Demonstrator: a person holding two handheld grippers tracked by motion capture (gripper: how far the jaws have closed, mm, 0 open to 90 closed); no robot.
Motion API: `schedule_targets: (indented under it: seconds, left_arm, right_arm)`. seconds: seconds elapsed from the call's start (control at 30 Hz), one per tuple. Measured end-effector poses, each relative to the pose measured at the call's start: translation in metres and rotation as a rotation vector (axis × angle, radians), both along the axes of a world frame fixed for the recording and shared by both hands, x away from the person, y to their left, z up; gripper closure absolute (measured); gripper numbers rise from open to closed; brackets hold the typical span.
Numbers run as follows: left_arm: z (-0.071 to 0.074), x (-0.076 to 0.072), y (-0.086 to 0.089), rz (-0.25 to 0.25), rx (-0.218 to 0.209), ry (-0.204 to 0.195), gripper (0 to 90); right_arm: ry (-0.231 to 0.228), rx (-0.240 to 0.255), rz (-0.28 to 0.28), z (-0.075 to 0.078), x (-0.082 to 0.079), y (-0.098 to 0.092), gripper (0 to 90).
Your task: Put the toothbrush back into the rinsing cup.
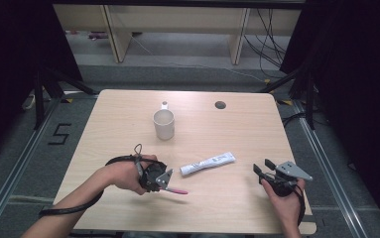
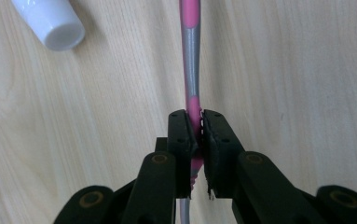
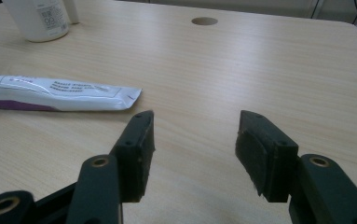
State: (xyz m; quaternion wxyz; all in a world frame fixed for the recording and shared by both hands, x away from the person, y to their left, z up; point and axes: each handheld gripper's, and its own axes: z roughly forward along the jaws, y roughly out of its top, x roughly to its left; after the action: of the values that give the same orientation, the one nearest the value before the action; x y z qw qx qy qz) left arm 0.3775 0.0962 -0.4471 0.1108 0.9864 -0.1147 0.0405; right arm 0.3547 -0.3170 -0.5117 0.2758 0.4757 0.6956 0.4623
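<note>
Toothbrush: one – a slim pink-and-grey plastic toothbrush (image 1: 175, 190), clamped in the left tongs (image 1: 163, 184) at the near-left part of the pale wooden counter (image 1: 128, 114); its free end points right, toward the counter's middle.
Left tongs: closed tight on the toothbrush handle – in the left gripper view the two black pads (image 2: 181, 135) press it from both sides, and the handle (image 2: 190, 60) runs straight up and away over the wood.
Right tongs: one pair (image 1: 263, 168), at the near-right of the counter, jaws standing well apart with nothing between them; the right gripper view (image 3: 192, 140) shows bare wood in the gap.
Toothpaste: one white flat plastic toothpaste tube (image 1: 208, 163) with a purple stripe, lying on the counter between the two hands, just beyond the toothbrush tip.
Mug: one white ceramic mug (image 1: 163, 124), upright, handle turned to the far side, well behind the tube.
Hole: one round cable hole (image 1: 220, 105) near the counter's far edge.
High view adds: both hands, the mug's open mouth, and the whole layout at once.
Left gripper view adds: the tube's white cap (image 2: 55, 23) close up, at the upper left, apart from the toothbrush.
Right gripper view adds: the crimped end of the tube (image 3: 59, 93) with its printing, the mug's base (image 3: 38, 18) and the hole (image 3: 204, 21).
</note>
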Motion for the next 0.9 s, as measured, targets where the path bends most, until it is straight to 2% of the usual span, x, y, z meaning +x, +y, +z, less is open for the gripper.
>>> schedule_targets:
  seconds: [0.03,0.07,0.1,0.17,0.2,0.23,0.27,0.3,0.37,0.4,0.43,0.47,0.5,0.57,0.63,0.67,0.7,0.73,0.77,0.8,0.83,0.87,0.9]
  left_arm:
    - [0.002,0.001,0.0,-0.014,0.019,-0.013,81.4]
    - [0.003,0.001,0.001,-0.01,0.019,-0.011,81.4]
    - [0.005,0.001,0.001,-0.009,0.019,-0.012,81.4]
    - [0.007,0.0,0.001,-0.004,0.018,-0.011,81.4]
    - [0.007,-0.001,0.001,0.019,-0.003,0.005,81.4]
    - [0.008,-0.001,0.001,0.021,-0.006,0.008,81.4]
    - [0.008,-0.001,0.0,0.016,-0.003,0.005,81.4]
    - [0.011,0.001,-0.002,-0.011,0.022,-0.01,81.4]
    - [0.012,0.0,-0.005,-0.007,0.015,-0.005,81.4]
    - [0.013,0.0,-0.006,-0.019,0.023,-0.012,81.4]
    - [0.013,-0.002,-0.008,-0.003,0.003,0.0,81.4]
    - [0.014,-0.002,-0.009,-0.009,0.007,-0.002,81.4]
    - [0.015,-0.002,-0.011,-0.012,0.007,-0.003,81.4]
    - [0.018,-0.002,-0.013,-0.019,0.004,-0.013,81.4]
    - [0.022,0.0,-0.015,-0.035,0.022,-0.024,81.4]
    - [0.022,-0.001,-0.015,-0.014,-0.003,-0.017,81.4]
    - [0.024,-0.001,-0.015,-0.012,-0.002,-0.016,81.4]
    - [0.025,-0.001,-0.015,-0.01,-0.008,-0.017,81.4]
    - [0.026,0.0,-0.016,-0.01,-0.007,-0.018,81.4]
    - [0.026,0.0,-0.016,-0.007,-0.01,-0.019,81.4]
    - [0.028,0.001,-0.017,-0.029,0.011,-0.031,81.4]
    - [0.027,0.0,-0.018,-0.011,-0.008,-0.017,81.4]
    - [0.027,0.0,-0.019,-0.016,-0.007,-0.017,81.4]
  right_arm:
    - [-0.023,-0.022,0.016,0.0,0.002,-0.002,47.1]
    - [-0.029,-0.015,0.026,0.0,0.002,-0.003,46.9]
    - [-0.038,0.023,0.038,-0.001,0.001,0.0,46.6]
    - [-0.063,0.007,0.079,0.005,-0.002,0.004,46.7]
    - [-0.065,0.0,0.122,0.009,-0.002,0.007,46.8]
    - [-0.052,-0.002,0.167,0.014,-0.004,0.014,47.4]
    - [-0.06,0.005,0.226,0.017,-0.005,0.022,47.5]
    - [-0.037,0.003,0.267,0.021,-0.008,0.031,47.7]
    - [-0.071,-0.066,0.367,0.027,-0.01,0.049,48.9]
    - [-0.068,-0.079,0.411,0.03,-0.012,0.059,49.4]
    - [-0.07,-0.093,0.447,0.032,-0.013,0.069,49.9]
    - [-0.064,-0.091,0.477,0.033,-0.014,0.079,49.9]
    - [-0.071,-0.118,0.519,0.035,-0.014,0.086,49.9]
    - [-0.067,-0.128,0.57,0.037,-0.015,0.101,49.9]
    - [-0.057,-0.107,0.611,0.039,-0.017,0.114,50.0]
    - [-0.064,-0.117,0.644,0.041,-0.017,0.12,50.0]
    - [-0.079,-0.114,0.663,0.043,-0.018,0.125,50.0]
    - [-0.066,-0.104,0.686,0.045,-0.02,0.13,50.0]
    - [-0.085,-0.099,0.704,0.047,-0.021,0.135,50.0]
    - [-0.081,-0.094,0.743,0.05,-0.022,0.139,49.8]
    - [-0.077,-0.07,0.748,0.051,-0.024,0.144,49.8]
    - [-0.09,-0.075,0.762,0.052,-0.023,0.148,49.7]
    - [-0.085,-0.089,0.778,0.053,-0.023,0.151,49.5]
